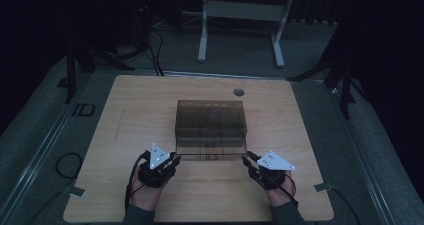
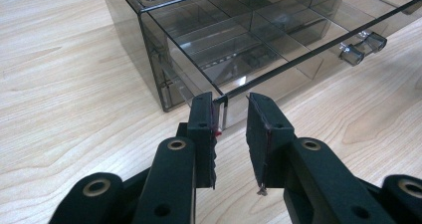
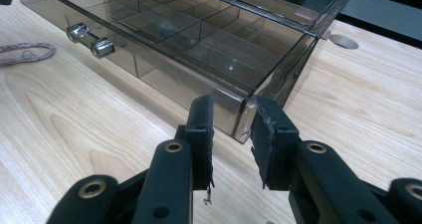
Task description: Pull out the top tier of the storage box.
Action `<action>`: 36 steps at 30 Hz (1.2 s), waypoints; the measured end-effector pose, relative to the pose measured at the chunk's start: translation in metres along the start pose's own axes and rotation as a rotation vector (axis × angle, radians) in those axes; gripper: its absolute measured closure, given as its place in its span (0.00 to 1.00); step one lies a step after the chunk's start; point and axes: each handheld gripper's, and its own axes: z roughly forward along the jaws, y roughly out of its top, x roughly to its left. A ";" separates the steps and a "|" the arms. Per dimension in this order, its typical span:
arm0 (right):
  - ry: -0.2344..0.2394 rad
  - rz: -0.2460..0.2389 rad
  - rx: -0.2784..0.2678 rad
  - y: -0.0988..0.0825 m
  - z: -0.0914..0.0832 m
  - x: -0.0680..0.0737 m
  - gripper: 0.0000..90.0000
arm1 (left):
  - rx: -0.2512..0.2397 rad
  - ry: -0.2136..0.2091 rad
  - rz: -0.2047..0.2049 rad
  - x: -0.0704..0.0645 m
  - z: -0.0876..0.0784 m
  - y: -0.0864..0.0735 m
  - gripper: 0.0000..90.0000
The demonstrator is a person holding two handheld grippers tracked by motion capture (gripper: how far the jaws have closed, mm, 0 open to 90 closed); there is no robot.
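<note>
A smoky see-through drawer box (image 1: 210,117) stands in the middle of the wooden table (image 1: 130,115). Its divided drawer (image 2: 259,40) is pulled out a little toward me, with two small clear knobs (image 2: 363,47) (image 3: 92,40) on its front. My left gripper (image 1: 176,157) (image 2: 231,107) is open at the drawer's front left corner, and the thin front edge lies between the jaws beside the left one. My right gripper (image 1: 246,159) (image 3: 231,109) is open around the front right corner (image 3: 244,122). The drawer compartments look empty.
A round cable hole (image 1: 239,92) (image 3: 343,41) sits in the table behind the box. A thin braided cord (image 3: 25,52) lies on the wood beyond the knobs. Another desk's white legs (image 1: 202,35) and dark stands (image 1: 345,80) are on the floor past the table.
</note>
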 end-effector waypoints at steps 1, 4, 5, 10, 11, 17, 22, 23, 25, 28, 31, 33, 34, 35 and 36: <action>0.000 -0.001 0.001 0.000 0.000 0.001 0.79 | -0.001 0.000 -0.002 0.000 0.000 0.000 0.82; 0.003 -0.002 0.002 0.000 0.000 0.001 0.79 | 0.003 -0.002 -0.002 0.001 0.000 -0.001 0.82; 0.004 -0.002 0.002 -0.001 0.000 0.001 0.79 | 0.004 -0.001 -0.003 0.000 0.000 -0.002 0.82; 0.009 -0.002 0.009 -0.003 0.001 0.001 0.79 | 0.013 -0.007 -0.006 0.001 0.002 -0.004 0.82; 0.011 0.000 0.010 -0.003 0.001 0.001 0.79 | 0.014 -0.009 -0.008 0.001 0.002 -0.004 0.81; 0.024 0.009 0.008 -0.005 0.002 -0.001 0.79 | 0.033 -0.013 -0.009 0.001 0.005 -0.005 0.80; 0.032 0.009 0.012 -0.006 0.004 -0.002 0.76 | 0.045 -0.023 -0.003 0.000 0.008 -0.006 0.73; 0.035 0.008 0.014 -0.006 0.004 -0.001 0.74 | 0.044 -0.030 -0.002 0.000 0.008 -0.005 0.71; 0.038 0.000 0.019 -0.007 0.005 0.000 0.71 | 0.042 -0.036 0.002 0.000 0.008 -0.005 0.67; 0.049 -0.007 0.024 -0.007 0.006 0.000 0.68 | 0.042 -0.051 0.007 0.001 0.008 -0.004 0.63; 0.056 -0.006 0.031 -0.008 0.008 0.000 0.63 | 0.043 -0.058 0.009 0.003 0.008 -0.004 0.61; 0.058 -0.004 0.038 -0.008 0.008 0.000 0.60 | 0.041 -0.063 0.010 0.004 0.006 -0.004 0.61; 0.059 -0.004 0.039 -0.008 0.009 0.000 0.60 | 0.043 -0.063 0.016 0.005 0.005 -0.004 0.61; 0.059 -0.004 0.040 -0.008 0.009 0.000 0.59 | 0.041 -0.061 0.019 0.006 0.005 -0.004 0.60; 0.059 -0.003 0.041 -0.009 0.009 0.000 0.59 | 0.040 -0.061 0.023 0.007 0.004 -0.004 0.59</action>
